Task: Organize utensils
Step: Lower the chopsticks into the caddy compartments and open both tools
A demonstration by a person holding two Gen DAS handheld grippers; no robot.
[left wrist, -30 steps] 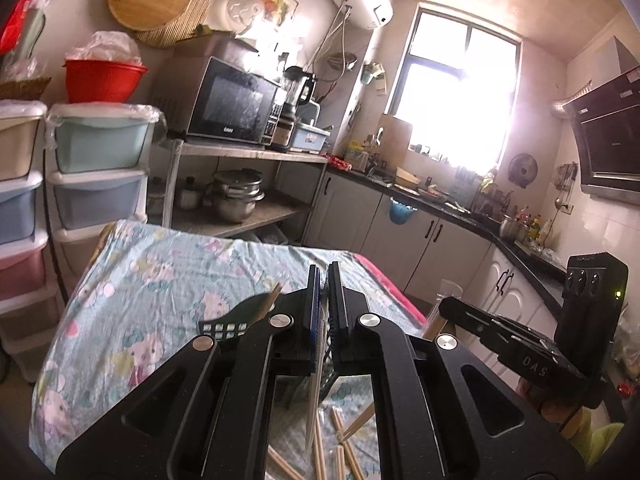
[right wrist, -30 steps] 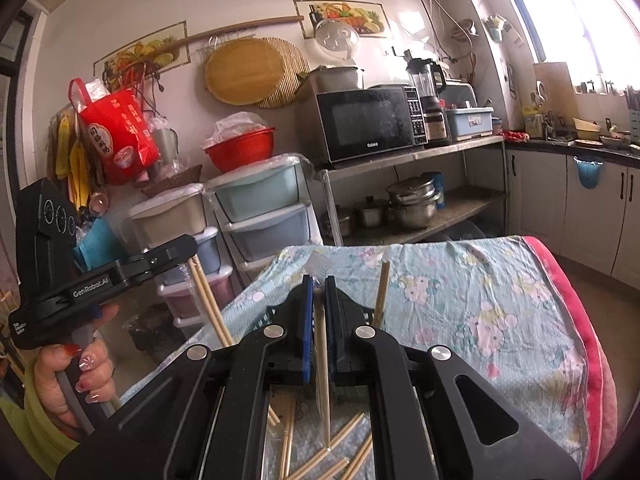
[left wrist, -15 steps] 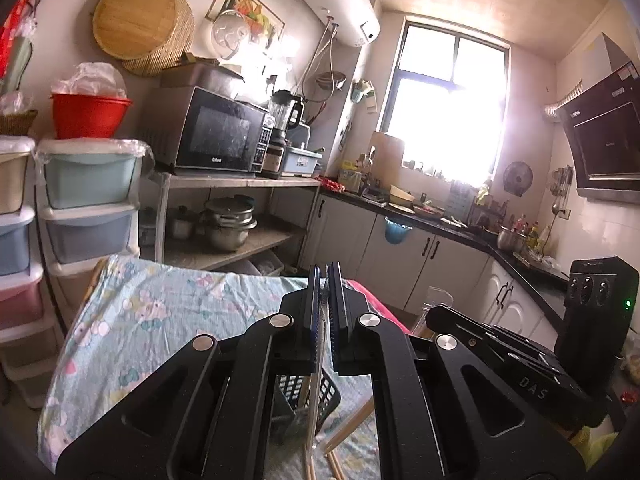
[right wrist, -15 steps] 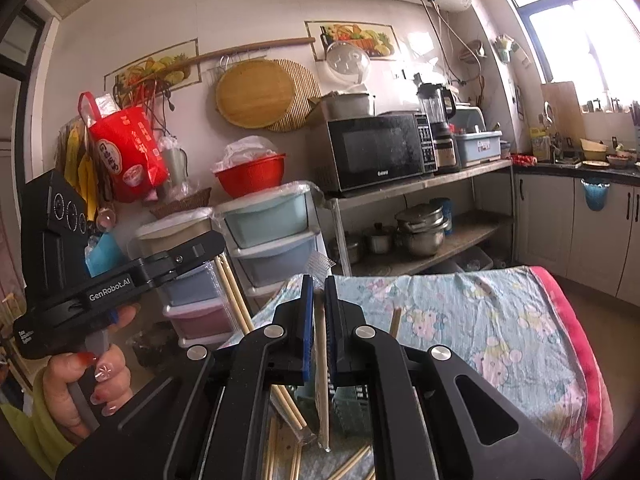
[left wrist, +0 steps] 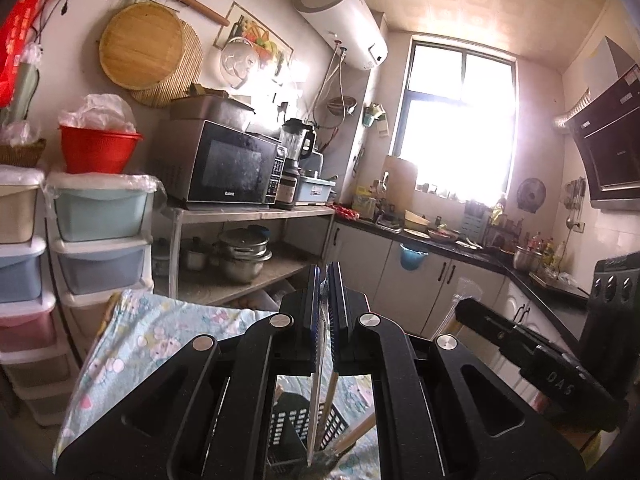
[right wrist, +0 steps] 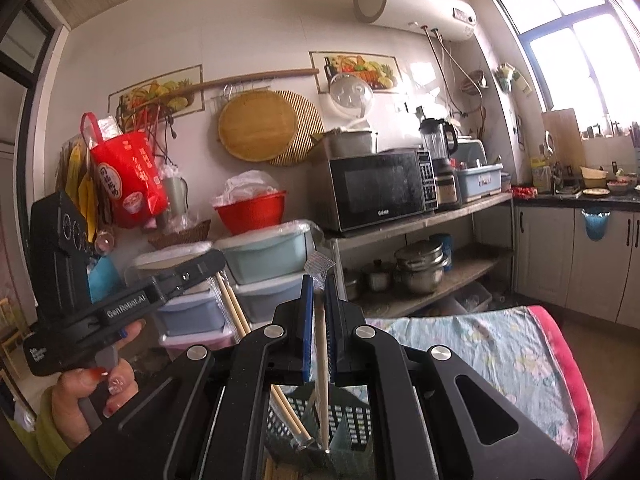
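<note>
My left gripper (left wrist: 323, 280) is shut on a pair of chopsticks in a clear wrapper (left wrist: 317, 384), which hangs down over a dark perforated basket (left wrist: 298, 420). My right gripper (right wrist: 317, 286) is shut on a wrapped wooden chopstick pair (right wrist: 321, 360), whose lower end reaches into the same basket (right wrist: 352, 424). The left gripper (right wrist: 208, 261) also shows in the right wrist view, with its chopsticks (right wrist: 236, 312) slanting down into the basket. The right gripper's body (left wrist: 552, 376) shows at the right of the left wrist view.
The basket stands on a table with a pale blue cartoon-print cloth (right wrist: 500, 356). Behind are stacked plastic drawers (left wrist: 100, 232), a shelf with a microwave (left wrist: 228, 168) and pots (left wrist: 242, 256), and a kitchen counter (left wrist: 440, 240) under a window.
Both grippers have risen and tilted up, lifting their chopsticks off the table. The loose chopsticks on the cloth have dropped out of view. The chopstick ends now hang over the basket.
</note>
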